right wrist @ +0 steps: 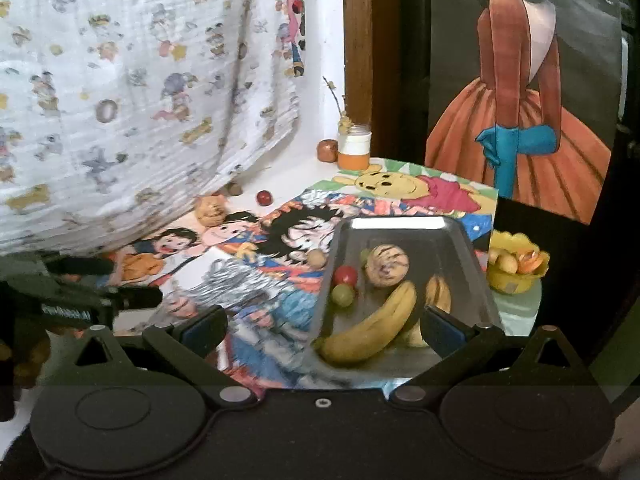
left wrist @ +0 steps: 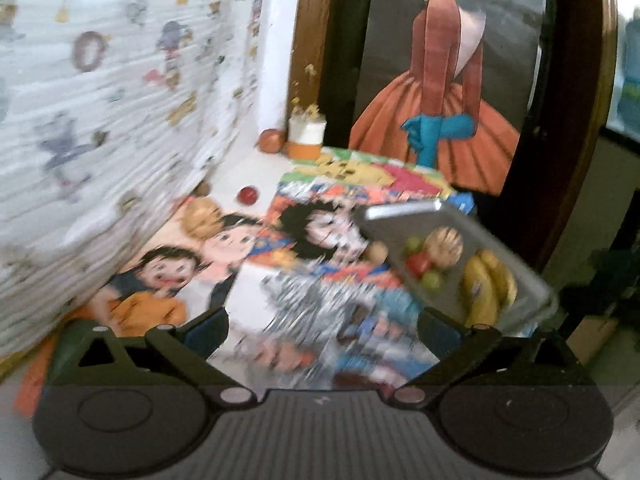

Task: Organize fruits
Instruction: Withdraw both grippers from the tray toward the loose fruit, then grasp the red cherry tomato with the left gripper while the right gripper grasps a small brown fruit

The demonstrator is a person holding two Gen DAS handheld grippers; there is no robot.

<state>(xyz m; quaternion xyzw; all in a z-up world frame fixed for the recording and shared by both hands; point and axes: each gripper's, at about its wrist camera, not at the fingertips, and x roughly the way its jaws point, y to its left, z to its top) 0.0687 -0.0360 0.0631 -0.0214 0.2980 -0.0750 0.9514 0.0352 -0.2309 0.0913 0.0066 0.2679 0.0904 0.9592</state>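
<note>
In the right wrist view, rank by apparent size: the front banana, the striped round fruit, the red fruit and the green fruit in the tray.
1. Front banana, nearest the camera.
2. Striped round fruit.
3. Red fruit and green fruit look alike; no ranking.

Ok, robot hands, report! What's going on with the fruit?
Both grippers open, holding nothing. Bananas and small fruit in the tray. Red fruit and tan fruit loose by the curtain. Nothing in the way.
</note>
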